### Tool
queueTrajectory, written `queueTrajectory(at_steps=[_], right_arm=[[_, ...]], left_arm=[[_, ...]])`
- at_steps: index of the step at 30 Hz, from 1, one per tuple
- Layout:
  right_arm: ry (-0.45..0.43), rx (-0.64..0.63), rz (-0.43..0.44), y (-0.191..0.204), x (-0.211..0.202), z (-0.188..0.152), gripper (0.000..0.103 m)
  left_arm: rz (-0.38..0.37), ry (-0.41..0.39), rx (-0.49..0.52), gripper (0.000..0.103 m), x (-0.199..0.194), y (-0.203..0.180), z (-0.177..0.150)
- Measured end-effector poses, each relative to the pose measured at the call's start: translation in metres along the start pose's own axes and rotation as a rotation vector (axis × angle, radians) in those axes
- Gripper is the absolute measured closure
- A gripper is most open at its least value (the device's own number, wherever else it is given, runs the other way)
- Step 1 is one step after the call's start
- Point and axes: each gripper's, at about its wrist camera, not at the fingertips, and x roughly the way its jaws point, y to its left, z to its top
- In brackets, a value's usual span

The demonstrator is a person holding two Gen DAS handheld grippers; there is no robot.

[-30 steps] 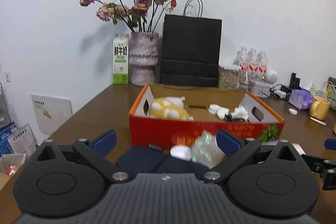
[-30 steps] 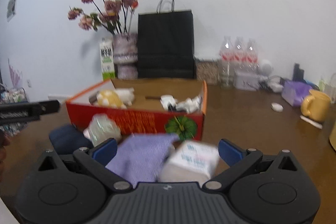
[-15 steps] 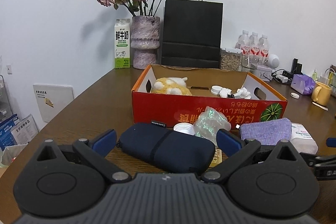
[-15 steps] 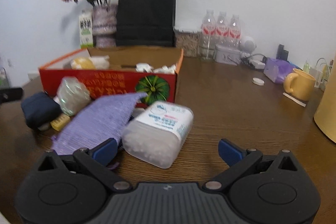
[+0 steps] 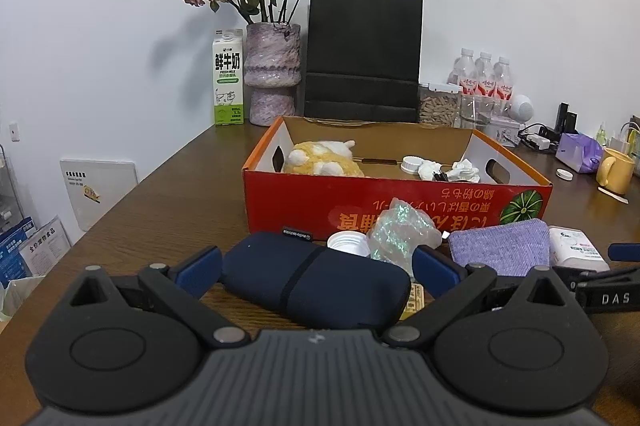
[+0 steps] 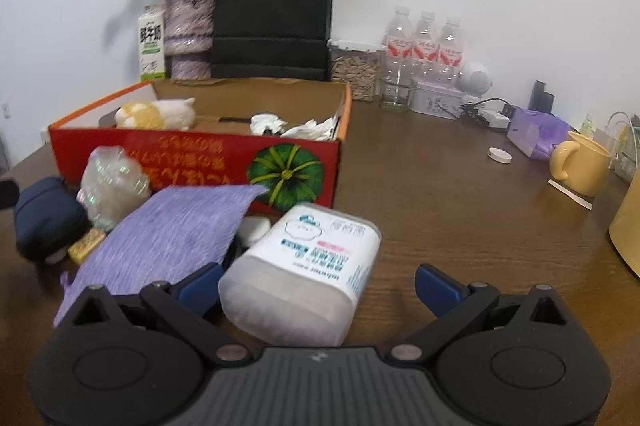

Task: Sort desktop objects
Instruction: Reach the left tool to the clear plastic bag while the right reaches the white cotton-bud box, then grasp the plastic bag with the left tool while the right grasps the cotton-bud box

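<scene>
Both grippers are spread wide and pinch nothing. In the lower centre of the left wrist view, the left gripper (image 5: 316, 262) frames the navy pouch (image 5: 316, 280), which lies on the table (image 5: 168, 214) in front of the red box (image 5: 396, 210). In the lower middle of the right wrist view, the right gripper (image 6: 318, 284) frames the white container (image 6: 304, 272); the purple cloth (image 6: 168, 238) lies just beside it, to the left. The risks, as a judgement: the left finger of the right gripper may catch the cloth edge and drag it; the rounded container may slip; the pouch may push the white cap (image 5: 347, 243) and the crinkled wrapper (image 5: 402, 230) behind it.
</scene>
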Motion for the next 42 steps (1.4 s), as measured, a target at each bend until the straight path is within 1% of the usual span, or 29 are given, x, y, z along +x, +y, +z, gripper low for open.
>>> queueTrajectory(at_steps=[4,8,17,20,27,30,32,35,36,37,40,42], right_arm=[[0.004,0.018,-0.012,-0.009,0.004,0.002,0.002],[0.013,0.025,-0.005,-0.014,0.007,0.002,0.008],[0.018,0.012,-0.004,-0.016,0.021,0.01,0.008],[0.025,0.023,0.0,-0.018,0.027,0.011,0.008],[0.037,0.03,0.014,-0.02,0.038,0.012,0.008],[0.041,0.033,0.022,-0.02,0.043,0.012,0.008],[0.041,0.041,0.036,-0.022,0.044,0.013,0.008],[0.042,0.045,0.035,-0.022,0.046,0.014,0.009],[0.046,0.047,0.038,-0.022,0.046,0.014,0.012],[0.048,0.049,0.04,-0.023,0.047,0.014,0.014],[0.054,0.056,0.039,-0.024,0.048,0.014,0.017],[0.055,0.056,0.044,-0.024,0.048,0.014,0.025]], left_arm=[[-0.006,0.0,0.008,0.0,0.005,-0.004,0.002],[-0.014,0.0,0.024,0.0,0.011,-0.01,0.005],[-0.035,0.012,0.065,0.0,0.038,-0.031,0.012],[-0.052,0.018,0.083,0.0,0.049,-0.037,0.014],[-0.081,0.071,0.116,0.0,0.075,-0.049,0.014],[-0.09,0.092,0.113,0.001,0.084,-0.05,0.012],[-0.088,0.104,0.111,0.005,0.088,-0.051,0.011],[-0.092,0.114,0.112,0.015,0.092,-0.052,0.009],[-0.095,0.117,0.111,0.018,0.093,-0.052,0.009],[-0.098,0.12,0.111,0.019,0.094,-0.053,0.008],[-0.105,0.125,0.112,0.035,0.095,-0.054,0.006],[-0.111,0.123,0.113,0.039,0.095,-0.054,0.005]])
